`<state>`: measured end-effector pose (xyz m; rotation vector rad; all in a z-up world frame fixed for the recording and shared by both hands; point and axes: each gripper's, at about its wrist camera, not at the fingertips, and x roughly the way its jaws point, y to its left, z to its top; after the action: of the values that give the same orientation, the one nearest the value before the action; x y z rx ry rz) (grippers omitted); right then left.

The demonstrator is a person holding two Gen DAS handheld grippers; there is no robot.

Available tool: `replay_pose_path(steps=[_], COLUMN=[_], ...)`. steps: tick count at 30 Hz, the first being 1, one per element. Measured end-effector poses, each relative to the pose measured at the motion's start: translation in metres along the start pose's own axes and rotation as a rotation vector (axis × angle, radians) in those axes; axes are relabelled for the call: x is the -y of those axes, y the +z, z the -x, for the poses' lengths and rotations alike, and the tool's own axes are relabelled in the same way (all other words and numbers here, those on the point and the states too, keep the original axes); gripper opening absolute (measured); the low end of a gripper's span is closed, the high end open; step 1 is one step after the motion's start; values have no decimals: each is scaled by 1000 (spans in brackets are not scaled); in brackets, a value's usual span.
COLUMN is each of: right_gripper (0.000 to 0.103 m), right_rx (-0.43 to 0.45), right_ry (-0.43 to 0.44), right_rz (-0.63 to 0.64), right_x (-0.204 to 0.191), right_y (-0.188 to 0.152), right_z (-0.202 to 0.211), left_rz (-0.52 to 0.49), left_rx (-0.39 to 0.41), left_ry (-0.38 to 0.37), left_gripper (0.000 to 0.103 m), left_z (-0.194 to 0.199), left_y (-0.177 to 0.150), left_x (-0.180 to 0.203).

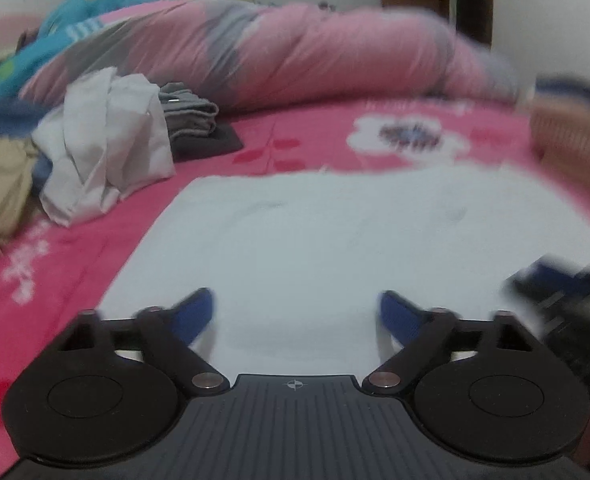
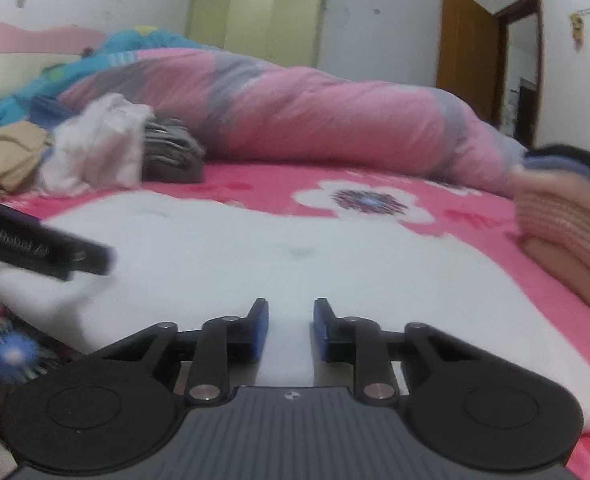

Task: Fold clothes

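While the white garment point(image 1: 335, 240) lies spread flat on the pink flowered bed sheet point(image 1: 295, 144), we judge the near-hem grasp in hand; our left tool point(image 1: 297, 312) stands wide apart over the cloth; our right tool point(image 2: 291, 328) is narrowed, a strip of soft, thin fabric between its blue pads, grip uncertain; next, pinch both corners and lift evenly.
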<state>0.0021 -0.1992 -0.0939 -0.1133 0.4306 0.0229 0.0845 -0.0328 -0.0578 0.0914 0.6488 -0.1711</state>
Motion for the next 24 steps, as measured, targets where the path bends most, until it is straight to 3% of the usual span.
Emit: replay_pose_path(steps=[3,4,8,10,14,18,20,24], right_gripper=[23,18,18,18,18,18,18,18], right_rx=[-15,-19,-63,-76,-11,-75,-118,-225], right_ry=[-121,-161,-346,-384,-216,94,136,89], right_rz=[-47,-82,-179,-261,-213,-208,-184,-247], right_x=[44,66,127,144,107,50,32,50], right_y=[-8,-10,-9,1,36,57,59,56], right_z=[0,2,6,7,-4,-38,-57,-93], left_rz=[10,22,62,77,76,90,96,76], left_rx=[-62,-72,-108,-124,-139,-154,-158,-164], left_ry=[7,10,23,20,25,25,26,28], left_gripper=[67,66,66,66,67,67,67,67], left_z=[-11,-11,-12,-12,-11,-12,-13,-13], left_y=[4,5,9,9,10,12,12,12], left_x=[-3,-6,-12,-13,-12,-14,-14,-13])
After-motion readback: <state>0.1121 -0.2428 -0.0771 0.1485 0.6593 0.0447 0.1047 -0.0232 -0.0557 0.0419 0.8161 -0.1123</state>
